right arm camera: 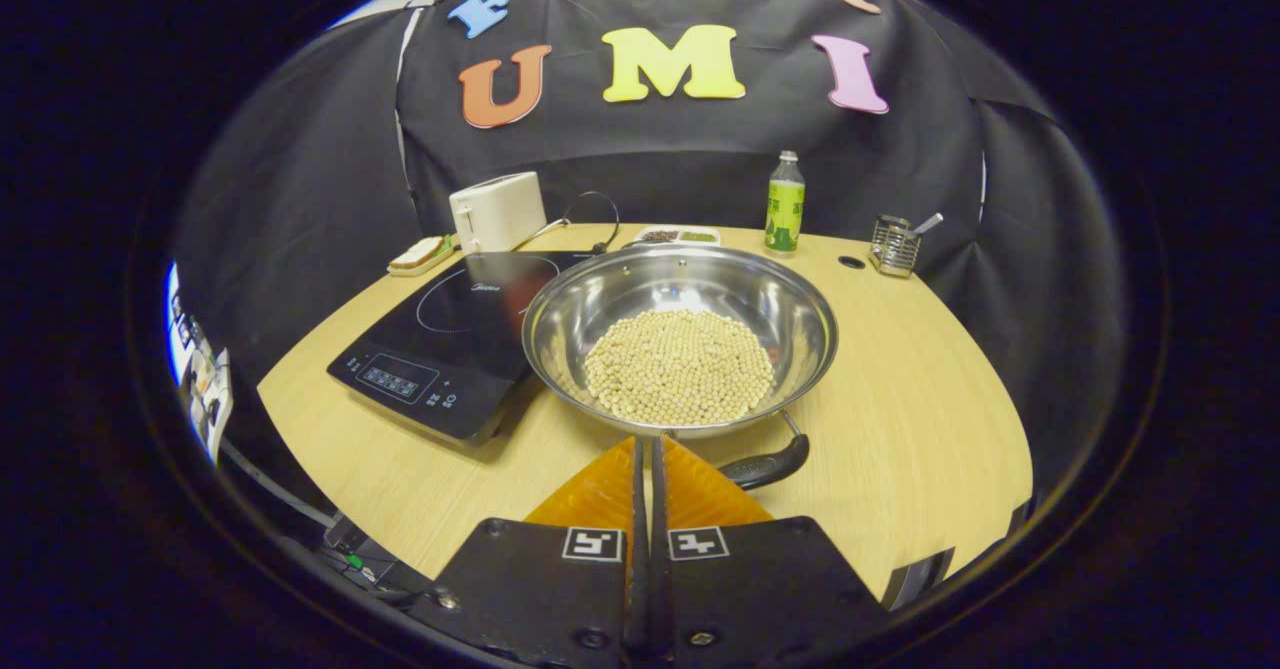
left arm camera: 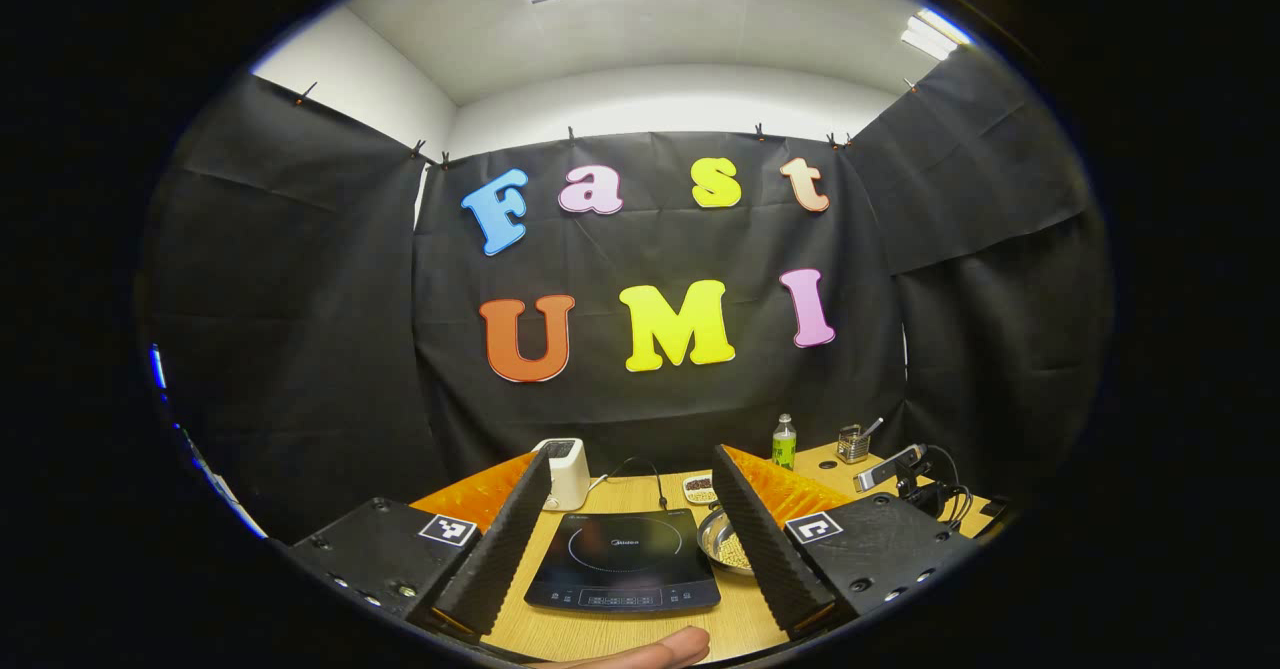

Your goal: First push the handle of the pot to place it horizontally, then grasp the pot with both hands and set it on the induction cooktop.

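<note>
A steel pot (right arm camera: 700, 289) holding pale beans (right arm camera: 680, 364) stands on the wooden table (right arm camera: 900, 429), its left edge over the black induction cooktop (right arm camera: 450, 334). Its black handle (right arm camera: 765, 464) sticks out at the near right. My right gripper (right arm camera: 645, 441) is shut with nothing between its fingers, and its tips sit at the pot's near rim, just left of the handle. In the left gripper view my left gripper (left arm camera: 632, 452) is open wide above the table's near edge. The cooktop (left arm camera: 622, 559) lies between its fingers, and the pot (left arm camera: 728, 546) peeks out behind the right finger.
At the back stand a white toaster (right arm camera: 497, 211), a sandwich on a plate (right arm camera: 420, 252), a small dish (right arm camera: 678, 236), a green bottle (right arm camera: 785, 202) and a wire utensil holder (right arm camera: 893, 244). A cabled device (left arm camera: 890, 469) lies at the right. A fingertip (left arm camera: 650, 649) shows at the bottom.
</note>
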{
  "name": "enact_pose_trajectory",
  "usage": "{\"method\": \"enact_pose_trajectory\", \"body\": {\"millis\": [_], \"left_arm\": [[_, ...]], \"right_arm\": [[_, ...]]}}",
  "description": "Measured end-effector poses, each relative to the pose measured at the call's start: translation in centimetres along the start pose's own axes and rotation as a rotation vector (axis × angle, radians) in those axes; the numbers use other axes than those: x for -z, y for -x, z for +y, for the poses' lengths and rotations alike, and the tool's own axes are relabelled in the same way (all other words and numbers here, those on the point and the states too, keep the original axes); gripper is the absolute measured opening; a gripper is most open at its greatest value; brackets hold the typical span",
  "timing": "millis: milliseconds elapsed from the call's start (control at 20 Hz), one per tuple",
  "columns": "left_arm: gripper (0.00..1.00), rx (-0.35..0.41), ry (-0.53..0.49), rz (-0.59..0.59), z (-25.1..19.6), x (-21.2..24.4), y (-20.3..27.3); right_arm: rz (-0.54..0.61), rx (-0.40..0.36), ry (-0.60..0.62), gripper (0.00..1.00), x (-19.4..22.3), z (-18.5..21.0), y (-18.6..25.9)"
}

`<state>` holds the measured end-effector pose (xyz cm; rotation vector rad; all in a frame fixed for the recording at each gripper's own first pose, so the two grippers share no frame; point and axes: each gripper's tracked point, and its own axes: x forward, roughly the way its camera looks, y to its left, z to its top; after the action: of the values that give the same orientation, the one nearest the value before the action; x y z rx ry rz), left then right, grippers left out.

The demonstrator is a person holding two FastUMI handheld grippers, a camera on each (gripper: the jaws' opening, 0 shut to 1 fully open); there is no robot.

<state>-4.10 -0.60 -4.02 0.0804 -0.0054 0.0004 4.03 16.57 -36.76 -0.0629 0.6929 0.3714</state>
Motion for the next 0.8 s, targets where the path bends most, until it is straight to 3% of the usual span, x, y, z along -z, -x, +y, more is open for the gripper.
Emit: {"method": "enact_pose_trajectory", "body": {"millis": [250, 800], "left_arm": [[0.96, 0.002, -0.005, 0.021, -0.7, 0.8, -0.7], [0.96, 0.012, 0.035, 0.013, -1.1, 1.3, -0.8]], "right_arm": [[0.024, -0.024, -0.030, 0.04, 0.4, -0.3, -0.4], [0.041, 0.032, -0.035, 0.01, 0.3, -4.3, -0.2]]}}
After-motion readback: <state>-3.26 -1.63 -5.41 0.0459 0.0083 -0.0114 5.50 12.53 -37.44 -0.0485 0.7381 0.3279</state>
